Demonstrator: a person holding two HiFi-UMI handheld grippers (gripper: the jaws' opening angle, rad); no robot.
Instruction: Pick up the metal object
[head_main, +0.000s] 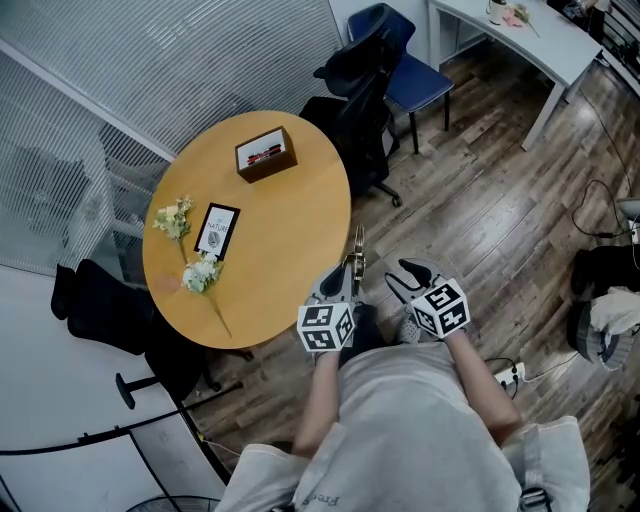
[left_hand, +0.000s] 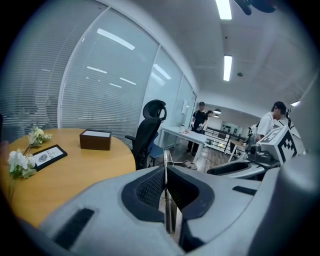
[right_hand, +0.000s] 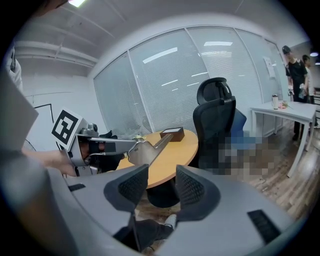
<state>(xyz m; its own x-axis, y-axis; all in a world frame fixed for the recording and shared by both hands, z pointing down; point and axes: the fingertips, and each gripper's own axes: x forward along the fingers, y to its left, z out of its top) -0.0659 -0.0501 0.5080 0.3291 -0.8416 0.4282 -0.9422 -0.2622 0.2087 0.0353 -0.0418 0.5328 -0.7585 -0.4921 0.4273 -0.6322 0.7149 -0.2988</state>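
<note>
The metal object (head_main: 355, 262) is a flat, slim silver piece that sticks out past the edge of the round table. My left gripper (head_main: 342, 283) is shut on it. In the left gripper view its thin edge (left_hand: 165, 197) is pinched between the dark pads, and it runs on forward. The right gripper view shows its broad face (right_hand: 144, 151) held out from the left gripper (right_hand: 95, 145). My right gripper (head_main: 403, 276) hangs just to the right of it over the floor, open, with nothing between its fingers (right_hand: 134, 187).
The round wooden table (head_main: 290, 230) carries a brown box (head_main: 265, 153), a framed card (head_main: 216, 230) and white flowers (head_main: 197, 268). A black office chair (head_main: 358, 85) and a blue chair (head_main: 412, 72) stand beyond it. A power strip (head_main: 508, 375) lies on the floor. People stand far off by a white desk (left_hand: 185, 134).
</note>
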